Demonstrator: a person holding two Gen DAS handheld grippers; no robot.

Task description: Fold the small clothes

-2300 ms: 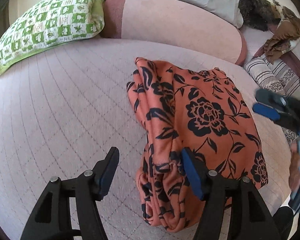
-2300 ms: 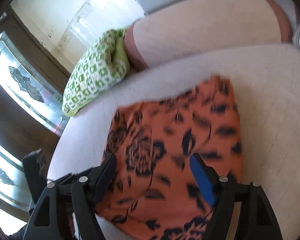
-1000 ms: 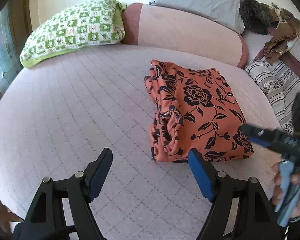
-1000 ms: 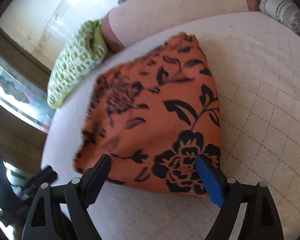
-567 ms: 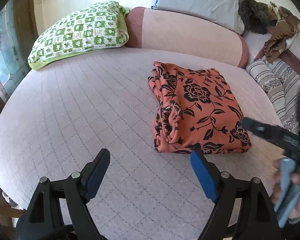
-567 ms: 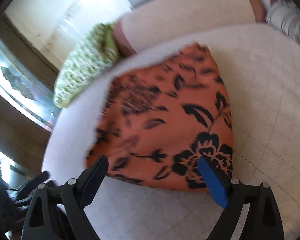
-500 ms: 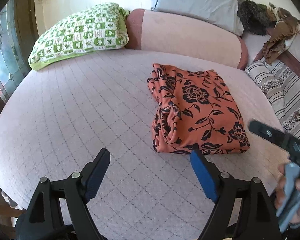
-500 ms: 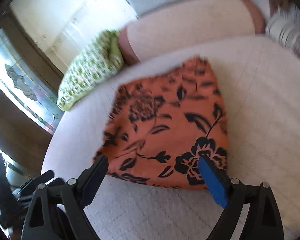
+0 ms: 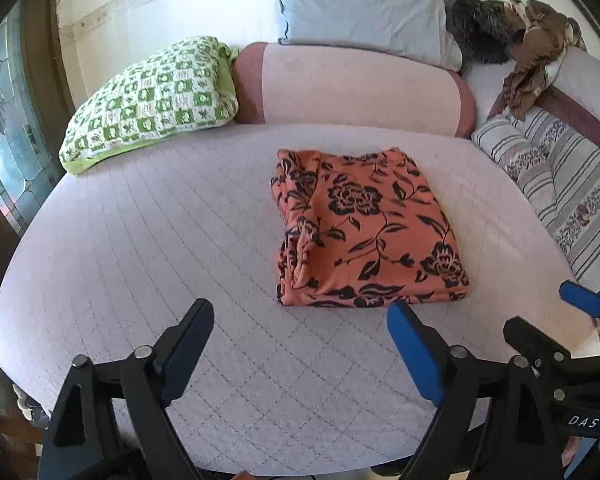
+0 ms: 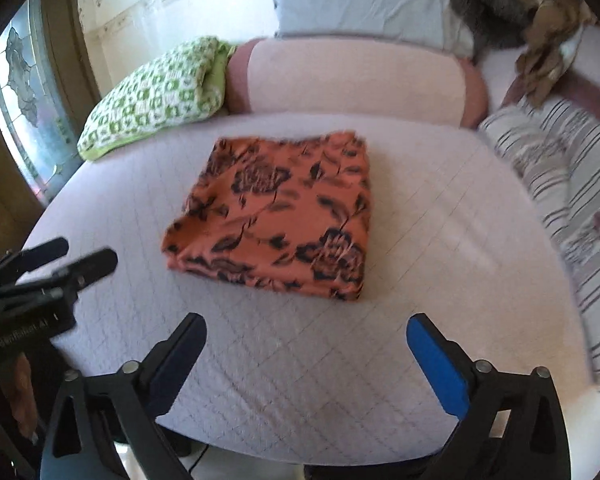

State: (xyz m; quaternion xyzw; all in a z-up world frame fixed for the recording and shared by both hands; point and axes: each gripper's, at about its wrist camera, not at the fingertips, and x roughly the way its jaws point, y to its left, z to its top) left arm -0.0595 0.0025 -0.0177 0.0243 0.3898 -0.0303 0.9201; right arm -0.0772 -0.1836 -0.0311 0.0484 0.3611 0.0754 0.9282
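- The left gripper (image 9: 300, 332) is hanging low over the near part of the quilted mattress (image 9: 140, 240), its jaws spread wide and pinching nothing.
- The right gripper (image 10: 304, 340) is hovering the same way, jaws apart and empty; each tool is showing at the edge of the other's view.
- Both are sitting clear of the cloth, which suggests the folding is finished and the hands are standing off.
- The orange floral garment (image 9: 364, 228) is lying as a flat, squarish folded stack mid-mattress, its bunched layered edge facing left; the right view is blurred, so I can't count layers.
- Open quilt is surrounding it on the left and near sides, while the striped cushion (image 9: 560, 184) is crowding the right and the bolster (image 9: 360, 88) and green checked pillow (image 9: 152, 96) are bounding the far side.
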